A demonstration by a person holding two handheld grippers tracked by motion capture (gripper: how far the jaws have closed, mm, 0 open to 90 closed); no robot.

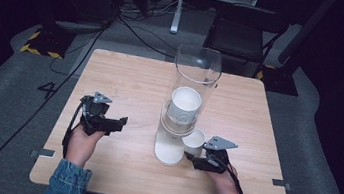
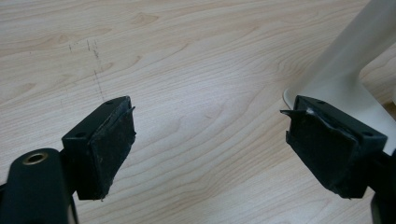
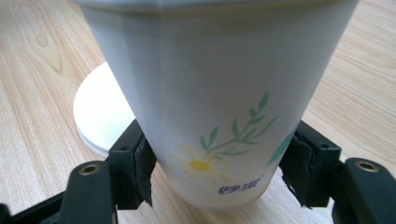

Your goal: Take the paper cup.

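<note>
Your right gripper [image 3: 219,175] pinches the daisy-printed paper cup [image 3: 215,93] low between its pads, freed beside the dispenser base [image 3: 100,116]; your left gripper [image 2: 210,149] waits spread, empty.

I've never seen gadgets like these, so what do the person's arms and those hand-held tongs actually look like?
Each hand holds black tongs: the left tongs and the right tongs, each topped by a grey three-cornered plate. A black cable trails from each. Up close, the jaws are blocky, with worn, frayed black pads and a brass-coloured screw hole. The person wears blue denim sleeves.
</note>
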